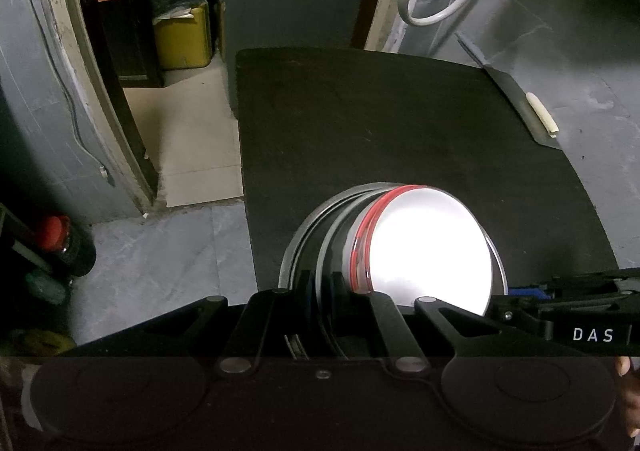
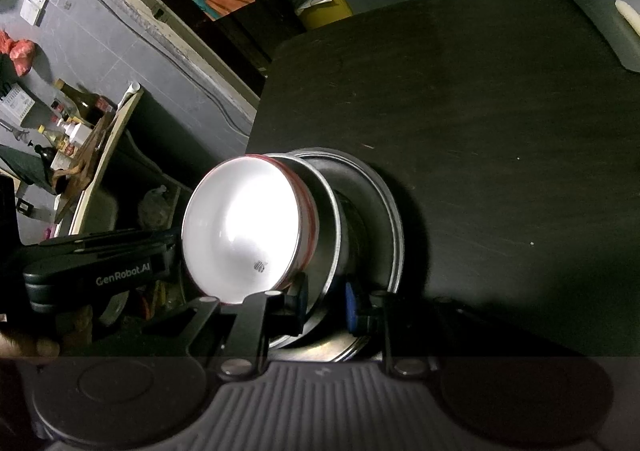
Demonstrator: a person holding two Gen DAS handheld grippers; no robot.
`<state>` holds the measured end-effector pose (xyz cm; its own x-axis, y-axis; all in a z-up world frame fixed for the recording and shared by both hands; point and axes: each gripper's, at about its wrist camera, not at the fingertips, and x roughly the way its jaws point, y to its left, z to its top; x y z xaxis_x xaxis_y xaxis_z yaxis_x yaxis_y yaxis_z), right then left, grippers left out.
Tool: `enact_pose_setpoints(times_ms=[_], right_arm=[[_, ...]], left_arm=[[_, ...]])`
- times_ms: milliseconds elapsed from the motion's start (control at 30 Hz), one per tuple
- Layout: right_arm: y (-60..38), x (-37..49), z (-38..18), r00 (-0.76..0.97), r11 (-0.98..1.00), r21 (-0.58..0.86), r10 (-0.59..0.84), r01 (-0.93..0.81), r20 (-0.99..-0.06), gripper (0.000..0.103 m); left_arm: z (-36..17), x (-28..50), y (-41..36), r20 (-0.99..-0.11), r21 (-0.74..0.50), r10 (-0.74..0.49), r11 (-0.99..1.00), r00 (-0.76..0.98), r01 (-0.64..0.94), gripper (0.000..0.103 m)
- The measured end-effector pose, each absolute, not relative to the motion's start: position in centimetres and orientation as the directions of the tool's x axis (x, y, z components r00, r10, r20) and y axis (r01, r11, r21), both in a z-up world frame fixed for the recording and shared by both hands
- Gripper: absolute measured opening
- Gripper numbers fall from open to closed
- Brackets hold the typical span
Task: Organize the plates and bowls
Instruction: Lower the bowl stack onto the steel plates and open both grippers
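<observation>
Two grippers hold one nested stack from opposite sides. The left gripper (image 1: 320, 291) has its jaws nearly together, pinched on the thin edge of a steel plate (image 1: 326, 239). The right gripper (image 2: 326, 305) has its jaws narrow, straddling the plate's rim (image 2: 334, 251); one dark finger (image 2: 298, 307) sits on the bowl side and a blue pad (image 2: 351, 307) on the far side, though whether both press the metal I cannot tell for sure. Inside the plate sits a white bowl (image 1: 432, 247) with a red band (image 1: 362, 243) round its lip, and behind both a larger steel dish (image 2: 380, 203), all tipped on edge just above the black table (image 1: 360, 123), near its front. The stack looks stiff and fairly light, but the steel is smooth and likely slippery, and the bowl, if ceramic, would chip or break in a fall. A thin rim is a poor hold for tilted weight: the bowl rests loose in the plate and could slide out. A steadier hold would be on the rims at opposite sides, with the stack kept level. Beyond, a knife (image 1: 516, 99) lies at the table's far right edge, well apart, and tiled floor (image 1: 188, 139) shows to the left.
</observation>
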<state>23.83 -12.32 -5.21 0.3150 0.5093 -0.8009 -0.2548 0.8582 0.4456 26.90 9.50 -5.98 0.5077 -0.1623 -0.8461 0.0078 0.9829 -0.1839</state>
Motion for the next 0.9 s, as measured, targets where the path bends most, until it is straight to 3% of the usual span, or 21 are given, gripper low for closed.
enact_pose_setpoints(times_ms=[900], right_arm=[[-12.00, 23.52, -5.33, 0.337, 0.861, 0.451, 0.508, -0.236, -0.793, 0.023]], left_arm=[[-5.50, 26.99, 9.70, -0.846, -0.161, -0.139, 0.987, 0.515, 0.002, 0.006]])
